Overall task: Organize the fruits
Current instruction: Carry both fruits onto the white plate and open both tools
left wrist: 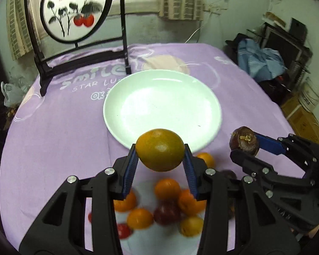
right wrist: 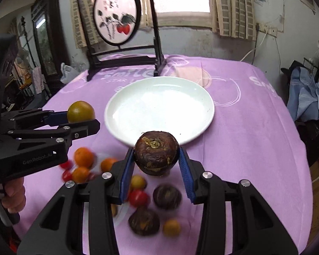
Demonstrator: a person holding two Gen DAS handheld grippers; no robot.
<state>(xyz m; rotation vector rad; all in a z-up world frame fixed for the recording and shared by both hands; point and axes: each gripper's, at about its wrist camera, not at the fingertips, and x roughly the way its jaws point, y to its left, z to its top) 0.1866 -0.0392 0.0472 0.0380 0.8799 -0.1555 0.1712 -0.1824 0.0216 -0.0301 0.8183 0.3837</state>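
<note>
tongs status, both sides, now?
Left tongs: closed on the greenish-orange citrus, held above the table.
Right tongs: closed on the dark brown fruit, near the white plate.

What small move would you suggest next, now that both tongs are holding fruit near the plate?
Probably carry the left tongs forward over the round white plate and lower the greenish-orange citrus fruit onto it: the plate is bare, directly ahead, and the fruit is gripped above the purple tablecloth.

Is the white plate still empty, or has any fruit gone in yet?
Empty. Both views show the plate bare. The left gripper holds an orange and the right gripper a brown fruit, both short of it.
</note>
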